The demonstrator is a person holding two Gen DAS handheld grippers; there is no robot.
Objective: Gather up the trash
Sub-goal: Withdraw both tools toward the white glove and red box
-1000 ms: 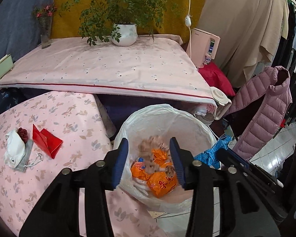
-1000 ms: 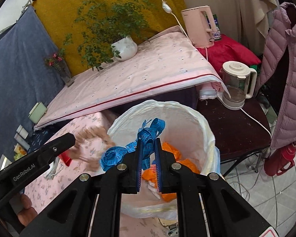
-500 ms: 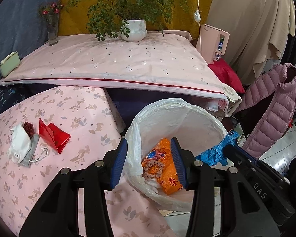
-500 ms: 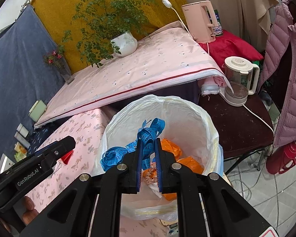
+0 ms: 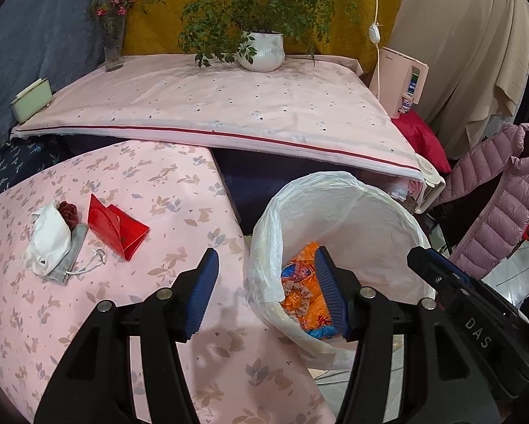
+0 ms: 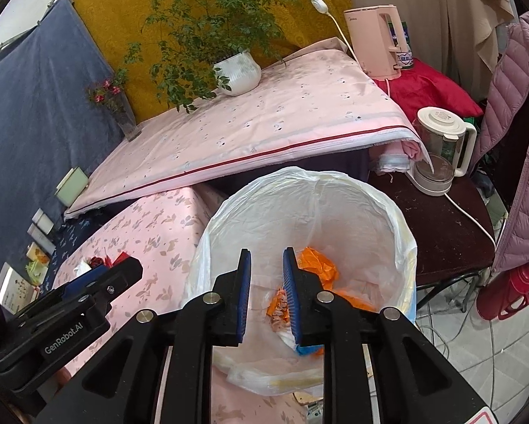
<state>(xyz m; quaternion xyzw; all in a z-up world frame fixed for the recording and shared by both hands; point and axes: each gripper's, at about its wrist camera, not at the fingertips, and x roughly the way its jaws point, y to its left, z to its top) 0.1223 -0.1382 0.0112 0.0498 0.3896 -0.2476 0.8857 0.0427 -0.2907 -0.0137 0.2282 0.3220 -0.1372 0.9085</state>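
A bin lined with a white bag (image 5: 338,190) (image 6: 356,190) stands beside the pink floral table (image 5: 158,194). Inside lie orange wrappers (image 5: 299,304) (image 6: 317,268), a hair scrunchie and the blue tape measure (image 5: 321,333) (image 6: 308,348). My left gripper (image 5: 268,293) is open and empty over the table's edge and the bin's left rim. My right gripper (image 6: 266,293) is open and empty above the bin; it also shows in the left wrist view (image 5: 455,282). On the table lie a red folded paper (image 5: 116,226), a white crumpled mask (image 5: 49,236), a grey pouch (image 5: 72,254) and a dark red scrunchie (image 5: 68,210).
A higher pink-covered table (image 5: 211,102) behind carries a potted plant (image 5: 261,49) and a flower vase (image 5: 112,46). A pink kettle (image 6: 377,39), a blender jug (image 6: 441,148) on a dark stool, a pink puffer jacket (image 5: 494,194) and a red thermos (image 6: 504,296) stand at the right.
My right gripper opened and the blue tape measure dropped into the bin. My left gripper shifted left, toward the table. A second ago the scrunchie was falling into the bin.
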